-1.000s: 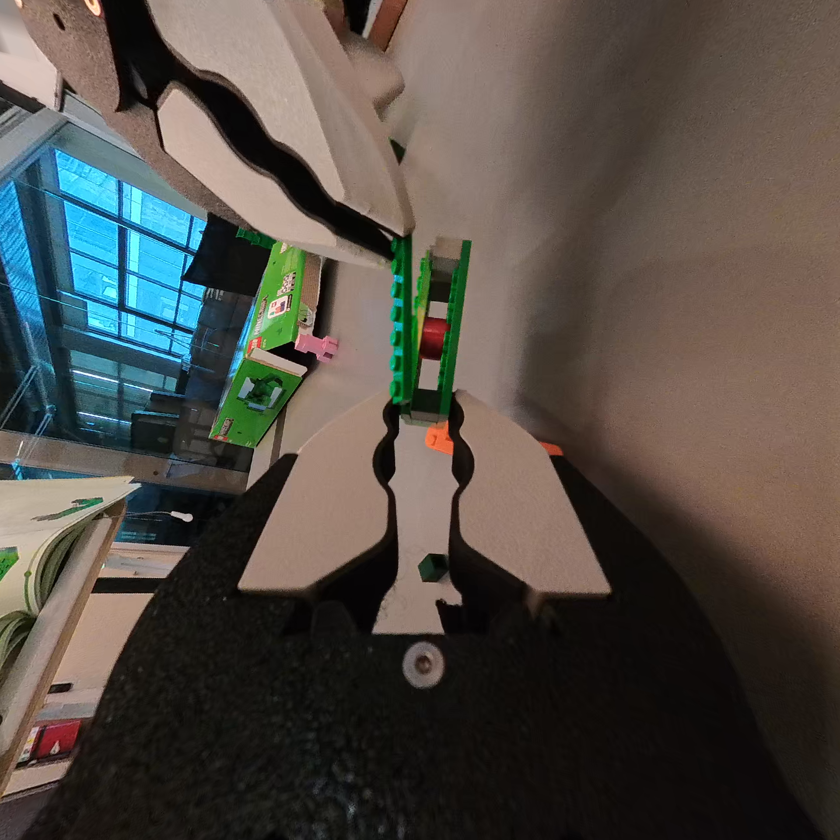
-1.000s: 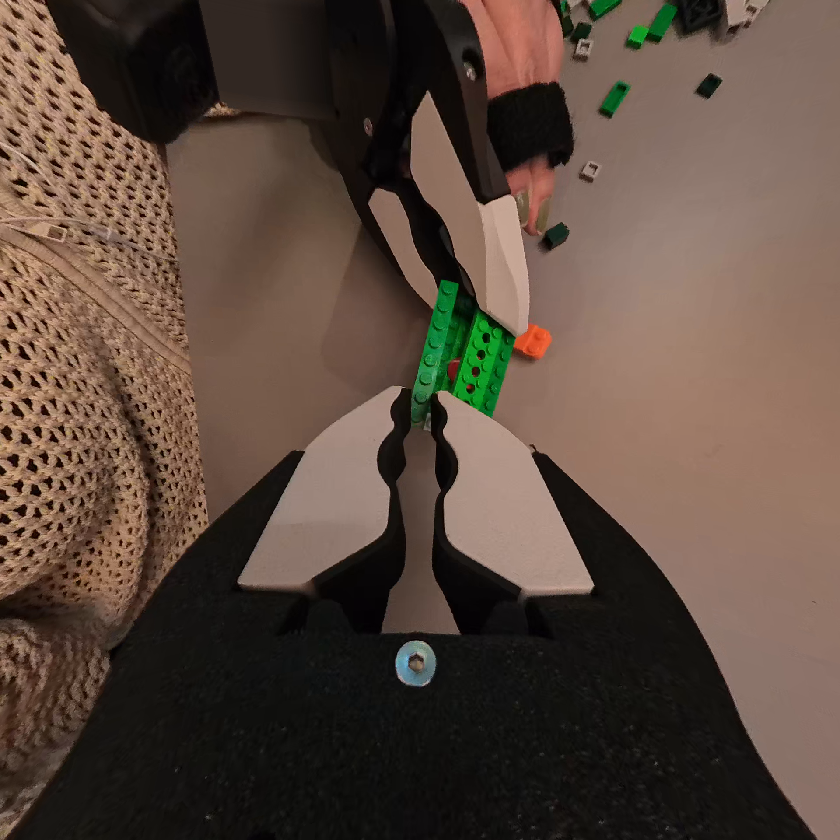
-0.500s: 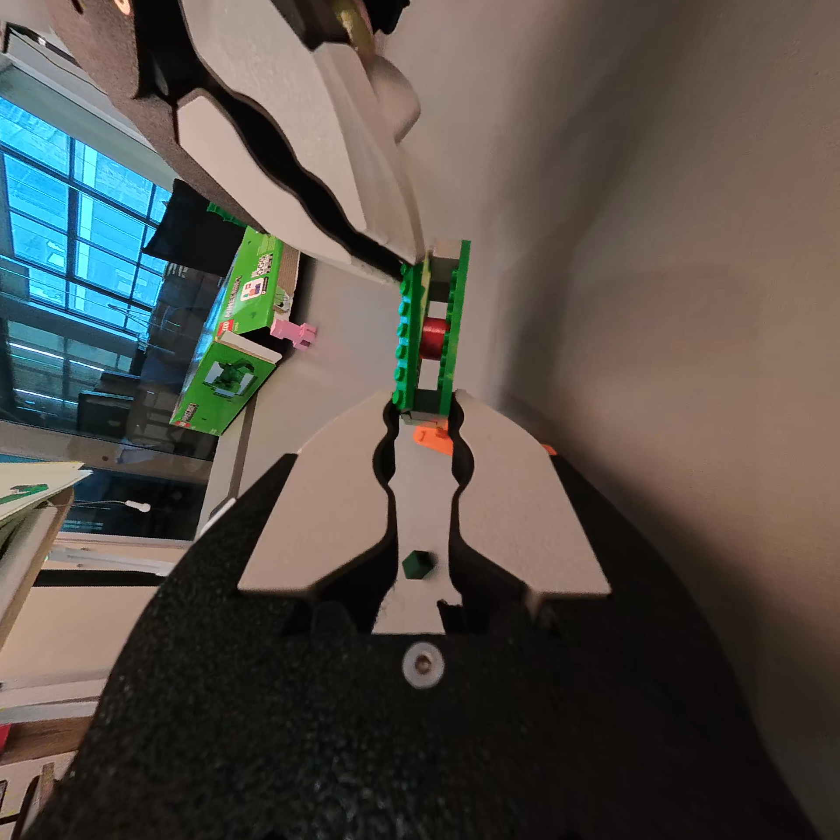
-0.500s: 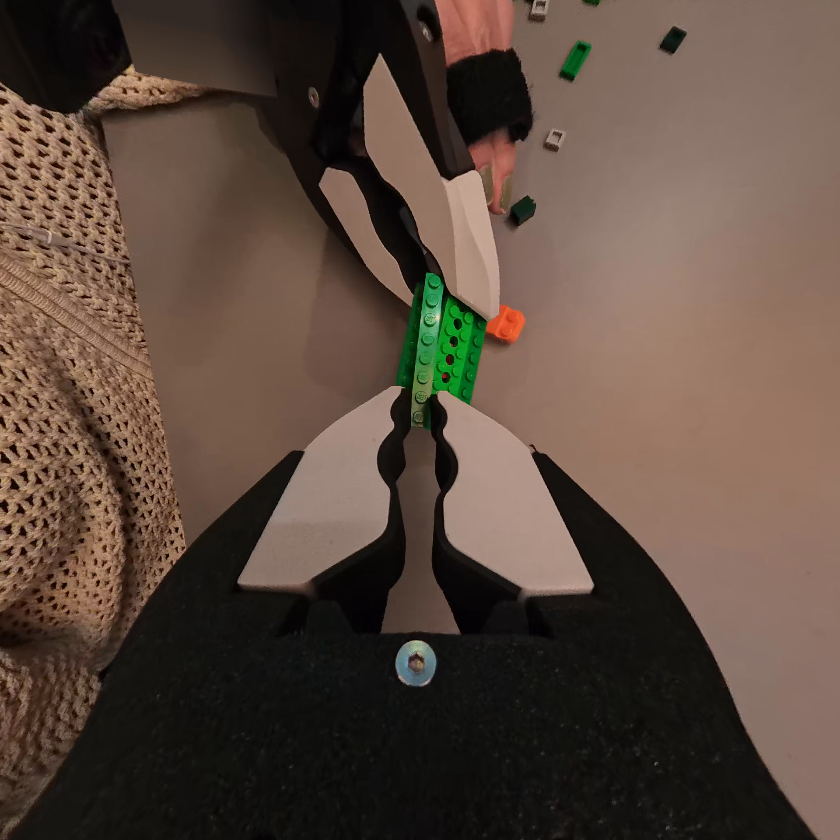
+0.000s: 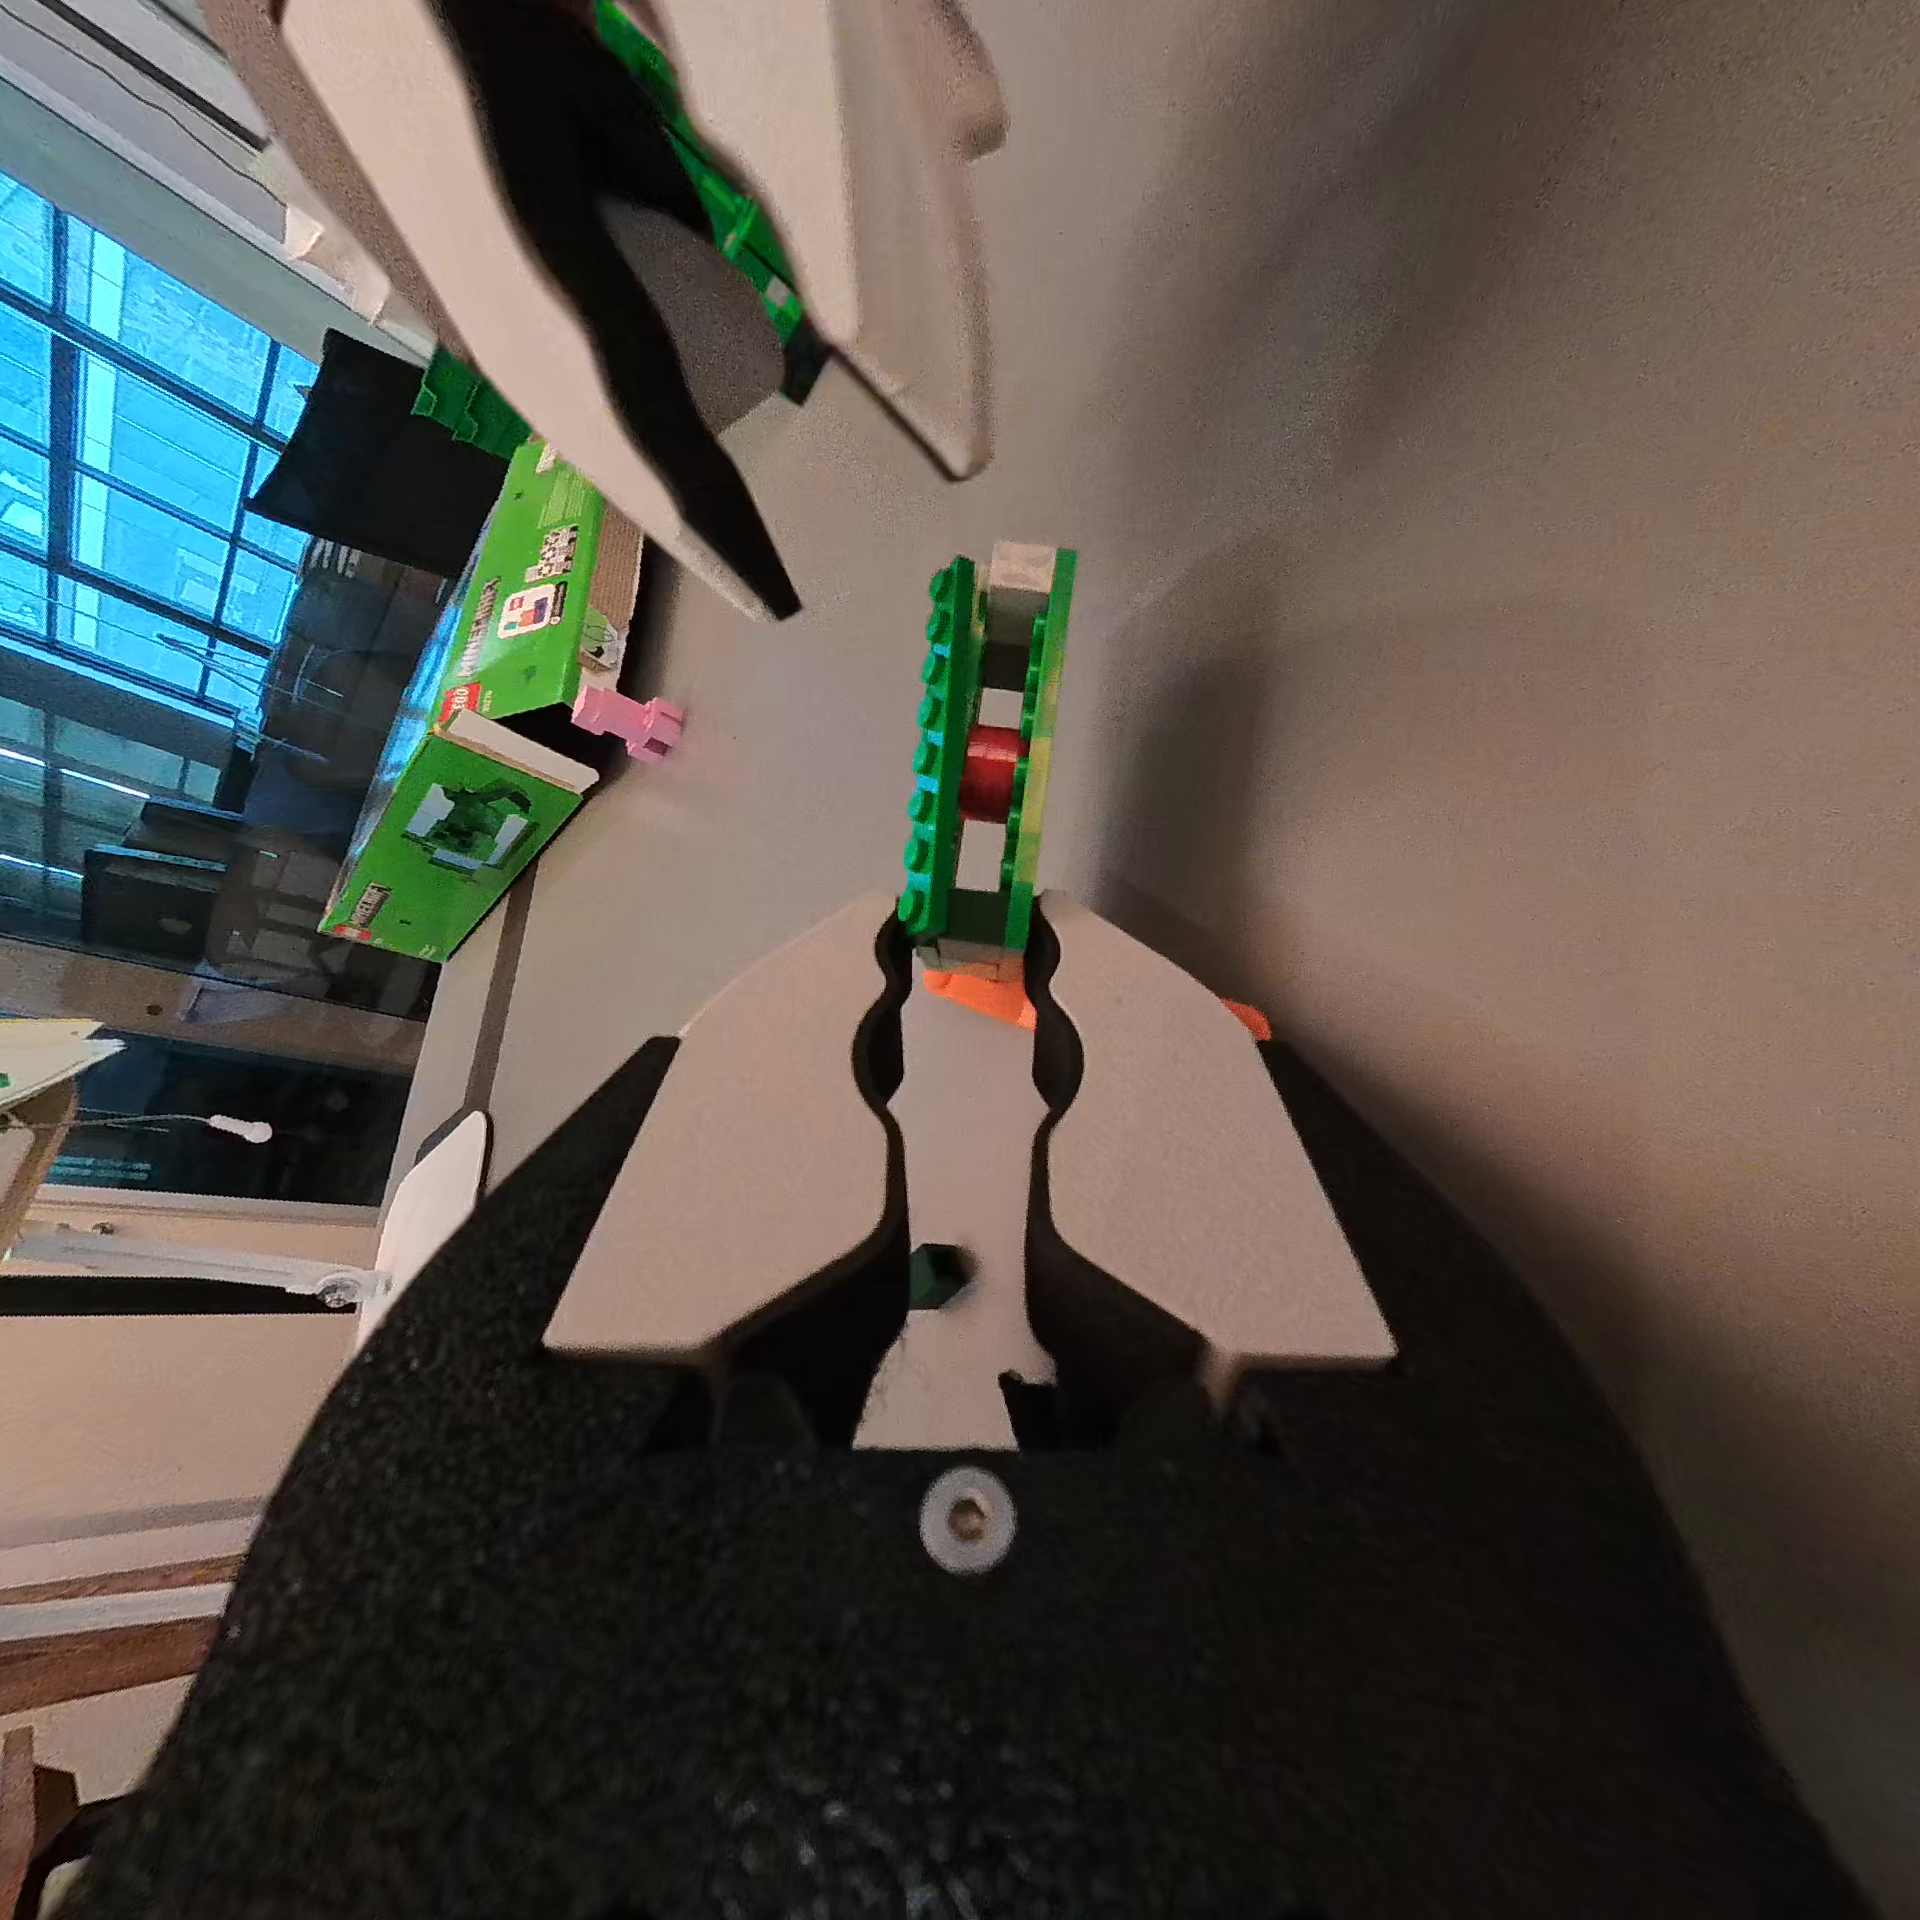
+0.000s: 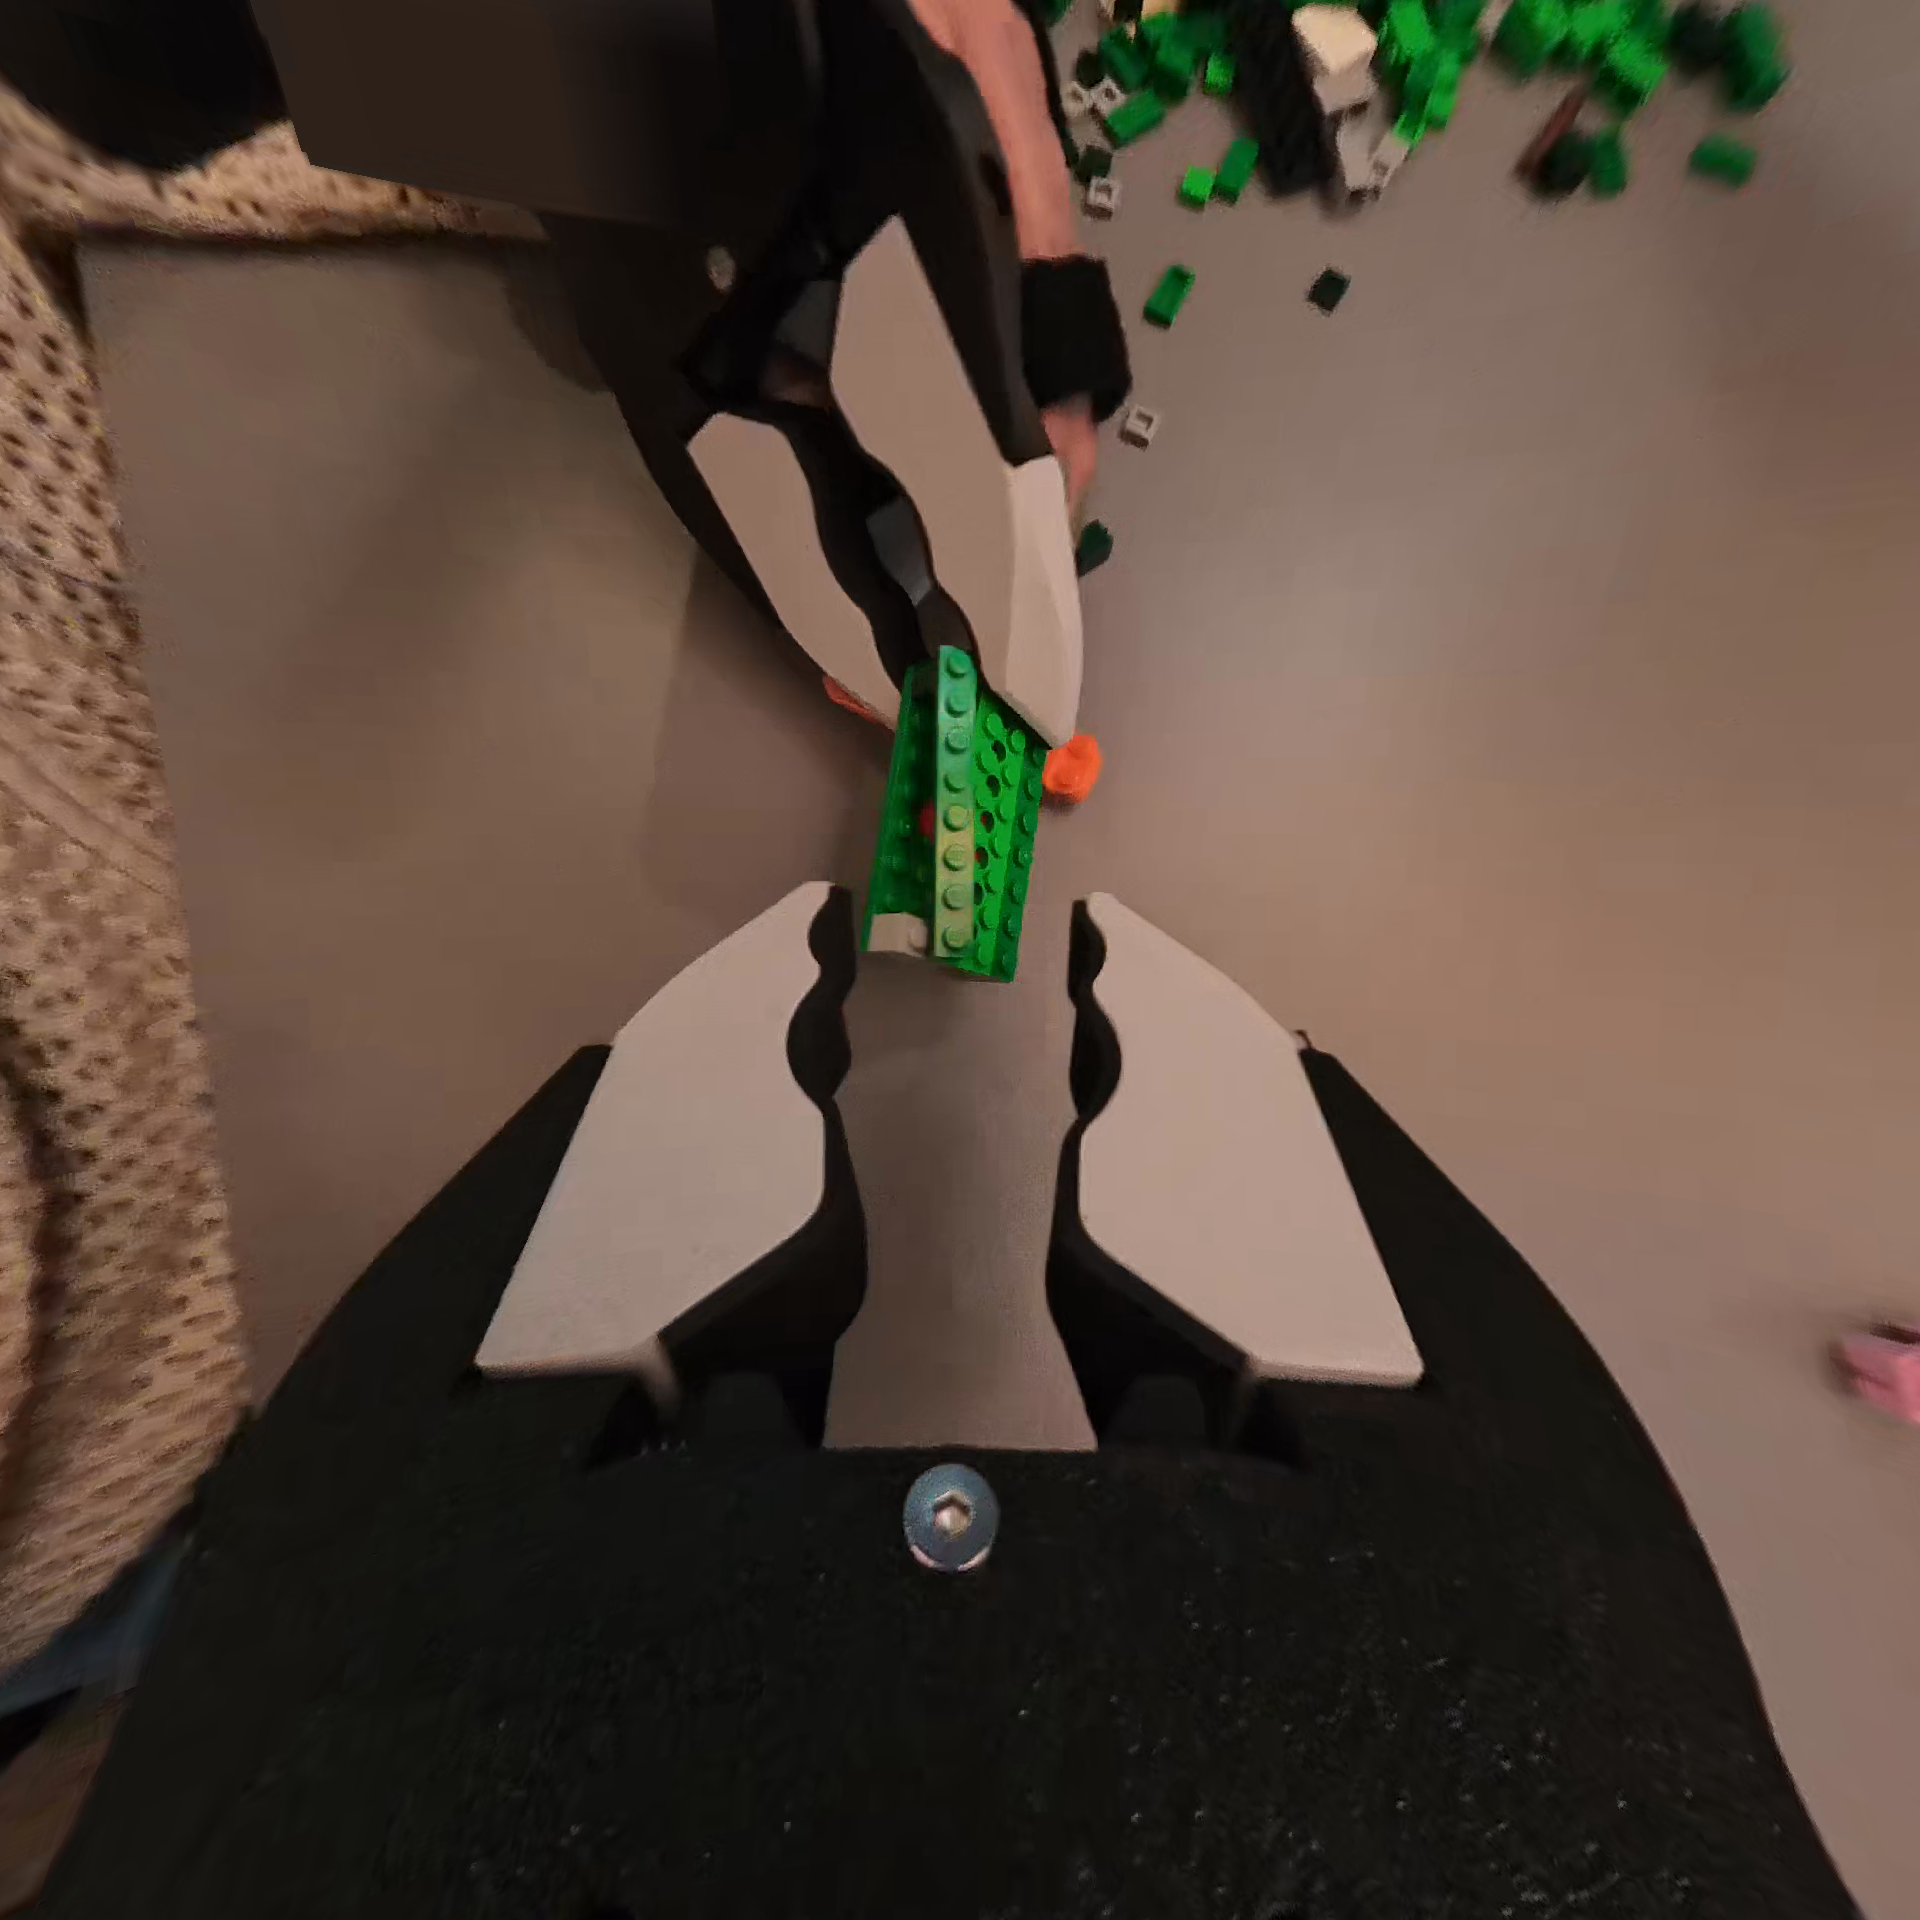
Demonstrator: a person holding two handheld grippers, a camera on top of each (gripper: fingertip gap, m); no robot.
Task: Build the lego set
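The left gripper (image 5: 971, 940) clamps the near end of the light, stiff, snap-apart green lego block (image 5: 987, 732), best held across its flat sides, while the right gripper (image 6: 961, 914) stands apart, empty.

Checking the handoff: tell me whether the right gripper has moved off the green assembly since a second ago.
Yes. The right gripper opened and backed off the green assembly, which the left gripper holds.

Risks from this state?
1. The left gripper pinches the green lego assembly by one end only; the free length could twist or slip.
2. The right gripper is open and close beside it; a bump could knock it loose.
3. The orange brick lies right below, in the way of setting down.
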